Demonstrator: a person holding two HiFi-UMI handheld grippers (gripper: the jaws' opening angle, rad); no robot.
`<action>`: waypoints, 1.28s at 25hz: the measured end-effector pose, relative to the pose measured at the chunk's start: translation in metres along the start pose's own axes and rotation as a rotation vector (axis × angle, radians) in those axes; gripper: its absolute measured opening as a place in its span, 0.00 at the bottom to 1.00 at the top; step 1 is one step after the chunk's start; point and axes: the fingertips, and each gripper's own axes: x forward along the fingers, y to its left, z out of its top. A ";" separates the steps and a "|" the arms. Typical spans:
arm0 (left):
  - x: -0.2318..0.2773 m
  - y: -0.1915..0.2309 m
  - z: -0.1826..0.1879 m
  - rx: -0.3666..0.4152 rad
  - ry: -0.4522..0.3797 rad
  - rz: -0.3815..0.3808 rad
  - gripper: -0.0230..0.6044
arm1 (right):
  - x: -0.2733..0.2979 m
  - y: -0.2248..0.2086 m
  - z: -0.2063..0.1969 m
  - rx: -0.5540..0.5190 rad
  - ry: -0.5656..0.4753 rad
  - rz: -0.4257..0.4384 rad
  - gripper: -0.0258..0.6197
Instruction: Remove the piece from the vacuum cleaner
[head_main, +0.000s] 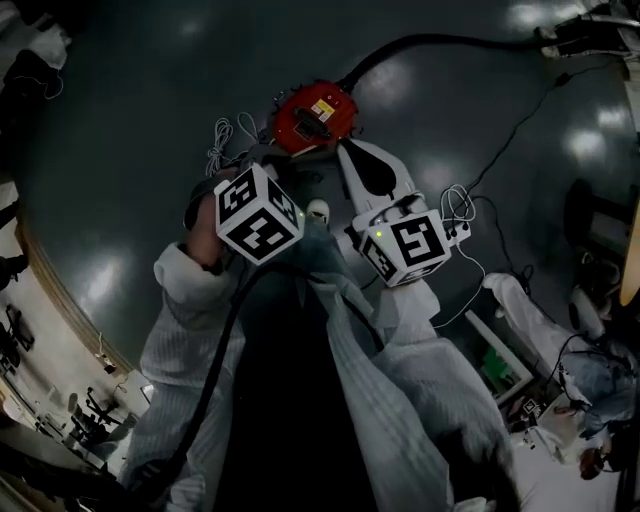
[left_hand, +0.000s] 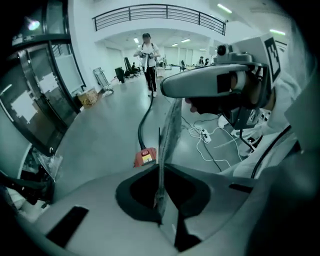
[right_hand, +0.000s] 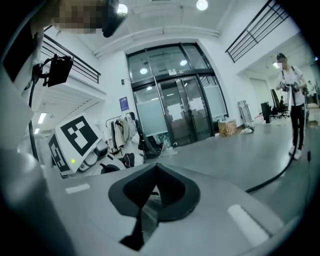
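Note:
The red vacuum cleaner sits on the dark floor just ahead of both grippers, and it shows small in the left gripper view. Its black hose runs off to the upper right. My left gripper is shut on a thin translucent grey sheet that rises from its jaws. My right gripper is also shut on a thin sheet. In the head view the left gripper and right gripper are held side by side, pointing at the vacuum cleaner. The sheet is hard to pick out there.
White cables and a power strip lie on the floor to the right. A person stands far down the hall by the hose. Glass doors and a cardboard box are at the hall's edges. Clutter lies at right.

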 end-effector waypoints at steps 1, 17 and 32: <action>-0.012 0.001 0.011 -0.002 -0.015 0.020 0.08 | -0.008 0.002 0.014 -0.012 -0.025 -0.006 0.04; -0.102 0.004 0.042 -0.003 -0.056 0.154 0.08 | -0.035 0.044 0.078 -0.087 -0.096 0.047 0.04; -0.111 -0.013 0.035 0.009 -0.047 0.149 0.08 | -0.042 0.062 0.076 -0.080 -0.100 0.081 0.04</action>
